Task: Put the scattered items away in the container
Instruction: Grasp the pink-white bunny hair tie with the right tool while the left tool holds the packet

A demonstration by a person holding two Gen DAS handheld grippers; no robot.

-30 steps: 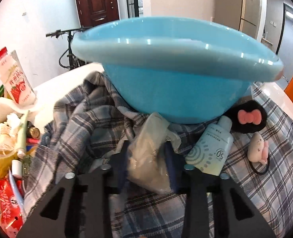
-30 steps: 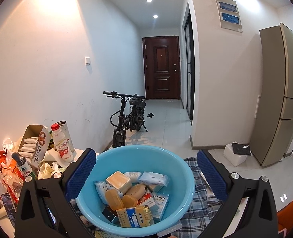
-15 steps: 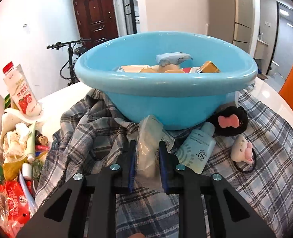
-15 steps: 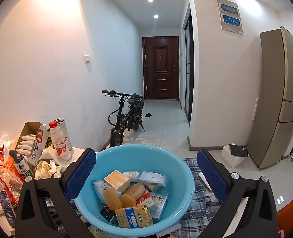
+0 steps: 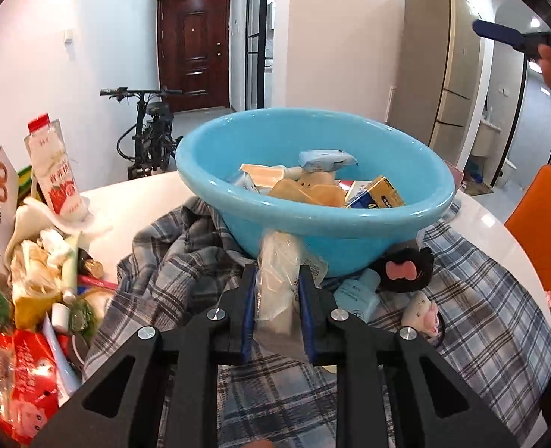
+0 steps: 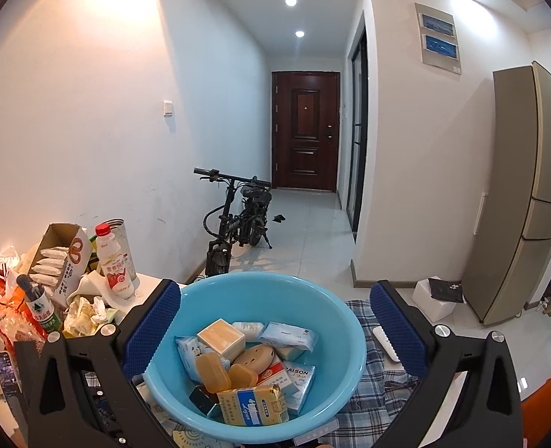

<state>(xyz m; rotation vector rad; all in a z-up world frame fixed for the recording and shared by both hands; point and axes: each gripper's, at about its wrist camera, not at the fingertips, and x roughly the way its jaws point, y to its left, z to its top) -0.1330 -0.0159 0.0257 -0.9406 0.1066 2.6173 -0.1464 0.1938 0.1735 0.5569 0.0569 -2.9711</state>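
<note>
Your left tongs (image 5: pixel 275 308) are squeezed tight on a clear plastic packet (image 5: pixel 277 291). You hold it by its middle, so it hangs straight and does not flop out. It sits just in front of the blue basin (image 5: pixel 312 220), lower than the rim. I think you need to lift it higher so it can go over the rim and drop inside.

Your right tongs (image 6: pixel 271 330) are wide apart and hold nothing. They hang above the basin (image 6: pixel 335 321), one finger on each side, out of the way of your left hand.

The basin rests on a checked cloth (image 5: pixel 480 298) on the white table (image 5: pixel 133 201). It already has soap boxes, tissue packs and a yellow box (image 5: pixel 378 192) in it, so there is a pile to land on.

More things wait on the cloth just beside the basin: a small pale blue bottle (image 5: pixel 357 293), a black fluffy hair clip with a pink bow (image 5: pixel 406 270), and a little pink-and-white hair tie (image 5: pixel 422 311). The milk bottle (image 5: pixel 53 168) stands well off to the left in the messy pile.
</note>
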